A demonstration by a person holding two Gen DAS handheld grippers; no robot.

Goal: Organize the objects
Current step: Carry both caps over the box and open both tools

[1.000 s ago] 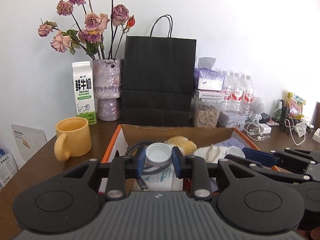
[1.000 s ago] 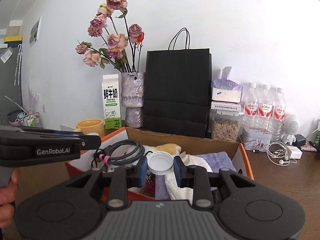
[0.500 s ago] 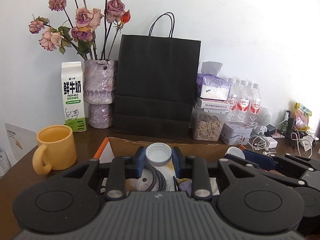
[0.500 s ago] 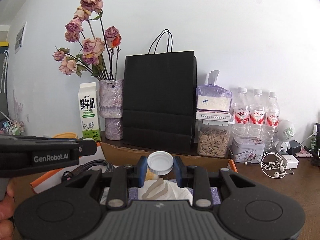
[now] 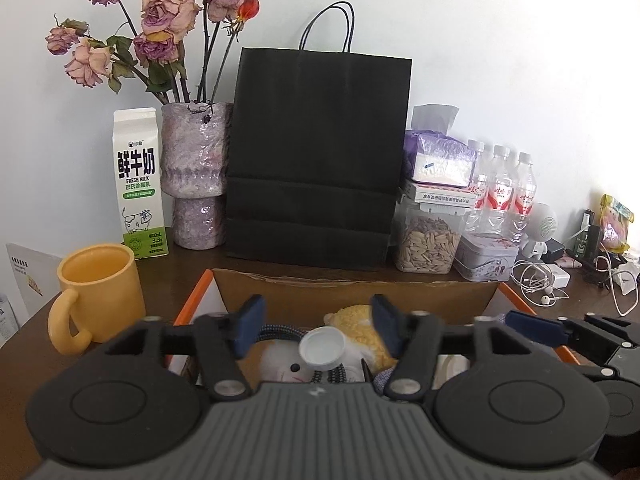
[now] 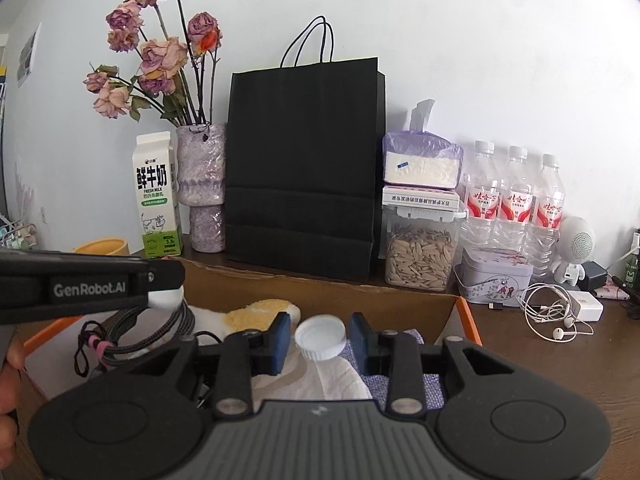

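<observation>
A cardboard box (image 5: 352,286) with an orange rim sits just in front of both grippers. My left gripper (image 5: 318,320) is over it, jaws opening wide. A white bottle cap (image 5: 322,347) is loose below and between its pads, touching neither, above a plush toy (image 5: 360,320) and a braided cable (image 5: 276,330). My right gripper (image 6: 320,336) is over the same box (image 6: 320,288), jaws opening. A second white cap (image 6: 321,338) sits tilted between its pads with a small gap on each side. The left gripper's body (image 6: 92,288) shows at the left of the right wrist view.
Behind the box stand a black paper bag (image 5: 318,156), a milk carton (image 5: 138,184), a vase of dried roses (image 5: 196,172), a seed jar (image 5: 428,244), a tin (image 5: 486,258) and water bottles (image 5: 500,188). A yellow mug (image 5: 98,292) is left of the box. Earphones and a charger (image 6: 560,312) lie right.
Both grippers moved forward over the box and let go of their caps. The left jaws spread wide and its cap dropped; the right jaws parted slightly and its cap tilted.
</observation>
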